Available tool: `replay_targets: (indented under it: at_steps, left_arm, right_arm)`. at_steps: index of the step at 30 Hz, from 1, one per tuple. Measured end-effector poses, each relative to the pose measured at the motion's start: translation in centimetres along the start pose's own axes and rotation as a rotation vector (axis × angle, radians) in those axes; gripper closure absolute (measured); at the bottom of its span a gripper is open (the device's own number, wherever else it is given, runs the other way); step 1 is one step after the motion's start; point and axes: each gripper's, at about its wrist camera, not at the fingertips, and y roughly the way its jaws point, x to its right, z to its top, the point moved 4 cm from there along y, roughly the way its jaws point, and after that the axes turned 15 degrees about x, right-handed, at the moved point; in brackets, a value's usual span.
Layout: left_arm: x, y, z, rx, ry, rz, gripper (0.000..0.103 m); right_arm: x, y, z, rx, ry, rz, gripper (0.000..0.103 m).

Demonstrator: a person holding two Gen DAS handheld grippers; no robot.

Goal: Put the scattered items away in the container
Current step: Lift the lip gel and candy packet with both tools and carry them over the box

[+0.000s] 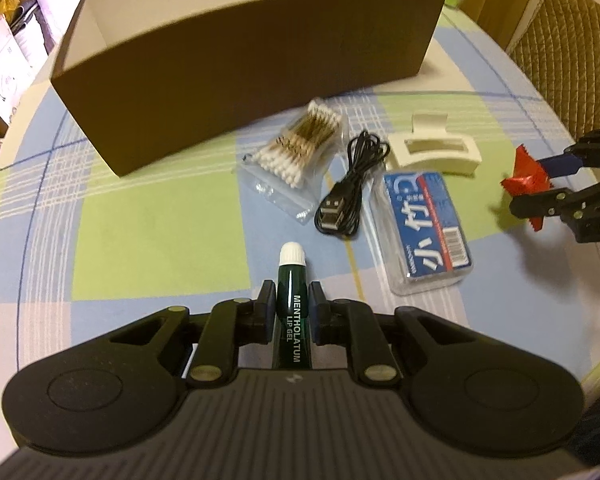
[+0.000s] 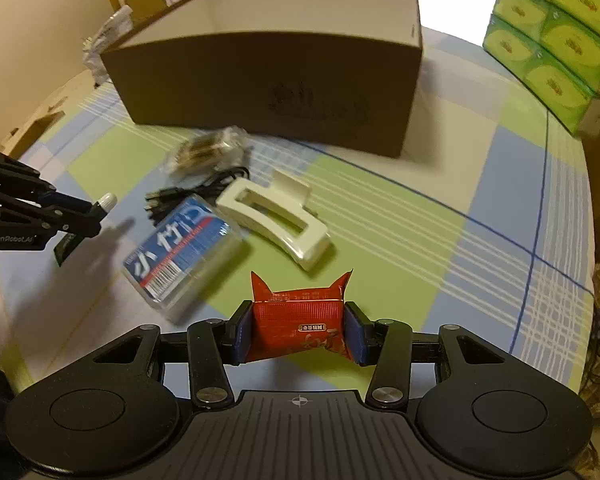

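Observation:
My left gripper [image 1: 291,294] is shut on a dark green lip gel tube [image 1: 292,320] with a white cap, held above the tablecloth. My right gripper [image 2: 299,312] is shut on a red snack packet [image 2: 298,328]. Ahead stands the open brown box [image 1: 228,80], [image 2: 276,76], white inside. Between the grippers and the box lie a bag of cotton swabs [image 1: 296,144], a coiled black USB cable [image 1: 352,184], a cream hair claw [image 1: 436,146], [image 2: 276,220] and a clear box with a blue label [image 1: 426,232], [image 2: 180,248].
The table carries a green, blue and white checked cloth [image 1: 148,216]. Green tissue packs [image 2: 552,36] are stacked at the back right. A quilted chair back [image 1: 568,48] stands by the table's right edge. Cardboard boxes and bags [image 1: 4,56] sit off the left side.

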Motion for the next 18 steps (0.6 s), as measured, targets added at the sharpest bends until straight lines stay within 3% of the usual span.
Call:
replay_targets:
  at_steps: [18]
  left_arm:
    - [-1.6,-5.2,5.5,0.173,-0.051,-0.022,0.09]
  right_arm:
    - [-1.5,-1.8,4.6,0.112,-0.019,0.076,0.054]
